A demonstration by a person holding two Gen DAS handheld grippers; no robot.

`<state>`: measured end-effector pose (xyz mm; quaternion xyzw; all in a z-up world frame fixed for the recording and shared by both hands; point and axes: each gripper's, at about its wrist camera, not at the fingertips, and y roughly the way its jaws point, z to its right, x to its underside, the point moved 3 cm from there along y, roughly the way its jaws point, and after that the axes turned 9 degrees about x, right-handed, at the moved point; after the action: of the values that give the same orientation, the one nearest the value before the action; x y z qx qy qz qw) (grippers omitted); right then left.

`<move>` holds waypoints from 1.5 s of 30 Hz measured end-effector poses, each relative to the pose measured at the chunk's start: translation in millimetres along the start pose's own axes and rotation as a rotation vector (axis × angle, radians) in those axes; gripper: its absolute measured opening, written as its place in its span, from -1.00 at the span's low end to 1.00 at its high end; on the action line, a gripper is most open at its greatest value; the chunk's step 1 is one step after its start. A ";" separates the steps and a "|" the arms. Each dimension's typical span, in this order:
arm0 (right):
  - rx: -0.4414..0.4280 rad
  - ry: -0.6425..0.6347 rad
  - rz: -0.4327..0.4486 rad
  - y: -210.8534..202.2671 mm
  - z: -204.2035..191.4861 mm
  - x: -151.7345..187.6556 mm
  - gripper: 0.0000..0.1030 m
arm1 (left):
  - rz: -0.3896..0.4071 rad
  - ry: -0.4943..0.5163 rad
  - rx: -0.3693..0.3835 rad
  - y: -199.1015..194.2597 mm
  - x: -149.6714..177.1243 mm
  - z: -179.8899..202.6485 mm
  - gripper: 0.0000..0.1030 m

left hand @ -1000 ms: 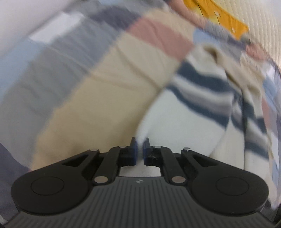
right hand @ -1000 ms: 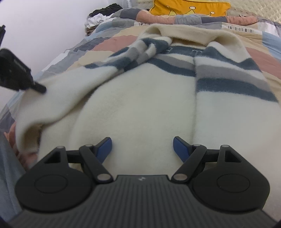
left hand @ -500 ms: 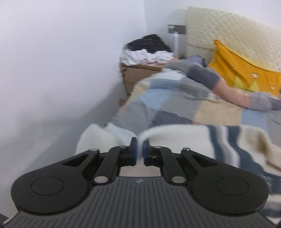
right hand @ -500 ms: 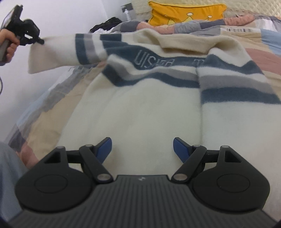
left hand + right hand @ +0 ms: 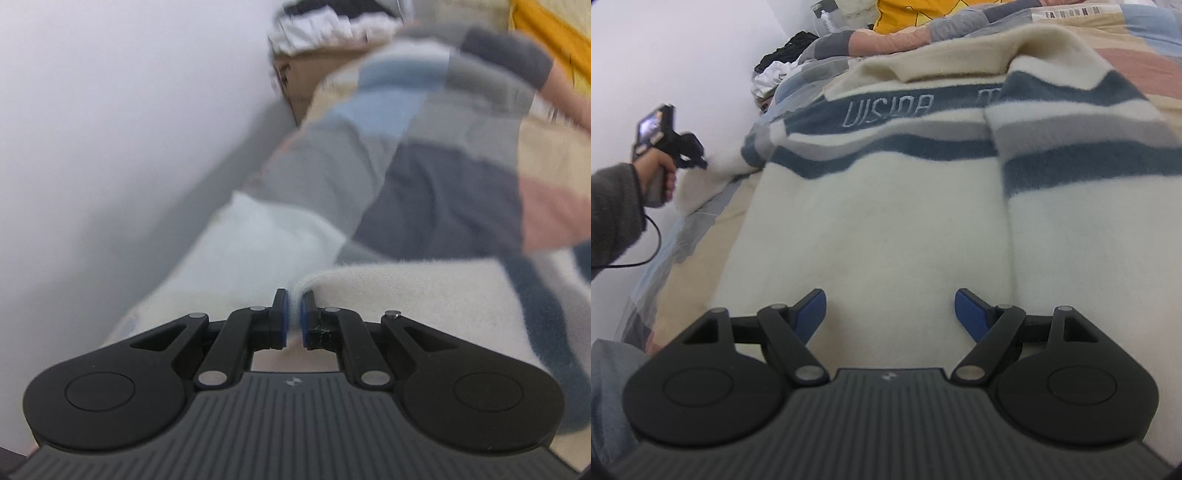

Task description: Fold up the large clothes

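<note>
A cream fleece sweater (image 5: 897, 221) with navy and grey stripes lies spread on the bed, front up, lettering across the chest. My left gripper (image 5: 292, 314) is shut on the cuff of its sleeve (image 5: 388, 291) and holds it out over the bed's left edge; it also shows in the right wrist view (image 5: 698, 160), hand-held at far left. My right gripper (image 5: 890, 306) is open and empty, low over the sweater's cream lower body. The other sleeve (image 5: 1082, 122) lies folded over the body at right.
A patchwork quilt (image 5: 443, 173) covers the bed. A white wall (image 5: 110, 129) runs close along the left. A cardboard box with heaped clothes (image 5: 332, 33) stands at the head corner, beside an orange pillow (image 5: 923, 14).
My left gripper has carried the sleeve up off the sweater's body and out to the left, then lowered it toward the bed's left edge. My right gripper has stayed open over the body.
</note>
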<state>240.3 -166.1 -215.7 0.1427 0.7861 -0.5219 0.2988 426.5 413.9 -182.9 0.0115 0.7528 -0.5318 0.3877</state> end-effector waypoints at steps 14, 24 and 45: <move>-0.022 -0.024 0.016 2.1 2.2 -3.7 0.52 | 0.104 0.002 0.125 -58.2 41.2 -10.4 -0.38; 0.044 -0.031 0.121 -27.2 11.4 -14.0 0.53 | 0.218 0.103 0.436 -223.8 93.3 50.6 -0.14; 0.295 0.143 0.335 -108.9 75.4 -15.9 0.53 | 0.102 0.208 0.875 -355.5 207.8 264.9 -0.14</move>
<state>218.5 -278.1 -146.6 0.3498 0.6859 -0.5629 0.3006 279.8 -37.0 -60.7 0.2646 0.4907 -0.7762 0.2944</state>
